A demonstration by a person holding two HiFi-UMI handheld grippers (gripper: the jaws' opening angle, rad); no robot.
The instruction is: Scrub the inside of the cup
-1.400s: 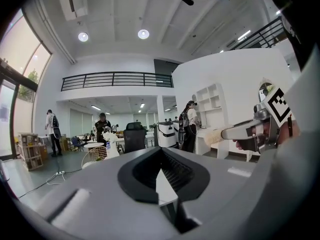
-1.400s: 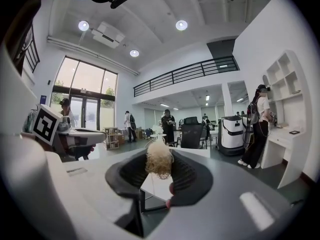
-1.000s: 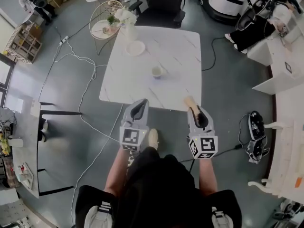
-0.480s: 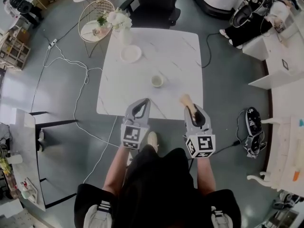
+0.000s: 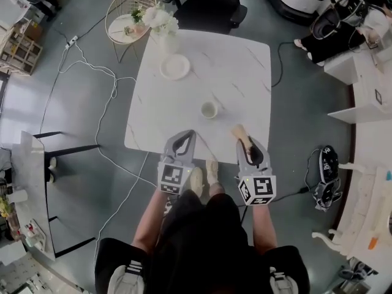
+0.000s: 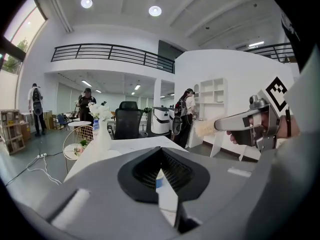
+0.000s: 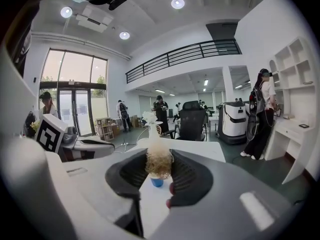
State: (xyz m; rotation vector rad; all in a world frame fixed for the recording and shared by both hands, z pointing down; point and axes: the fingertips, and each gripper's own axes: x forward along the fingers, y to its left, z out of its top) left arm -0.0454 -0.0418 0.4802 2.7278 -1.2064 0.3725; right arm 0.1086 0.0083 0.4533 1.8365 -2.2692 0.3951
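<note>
Step in hand: the approach. Scrubbing has not begun, and nothing touches the cup.
Surface: white marble top. My tongs hang over its near edge, so I judge both must travel forward before any work starts.
Left tongs: clenched on nothing, the pads meeting with no object between them. I judge they should open and take the cup by its outer wall, low down, so it cannot skate or tip under the scrubbing.
Right tongs: clenched on the brush, whose pale fibrous tuft sticks out past the tips.
Brush, method: I would lower it through the mouth, tuft first, without catching the rim. I would then work it round the wall and base with light pressure, and only once the cup is steadied.
Cup, position: upright, mouth up, on the near half of the surface. It stands ahead of both tongs, between their lines and clear of each. The brush tuft is the nearest part to it, off to its right.
Risk: a one-sided push on an unheld cup would slide it.
</note>
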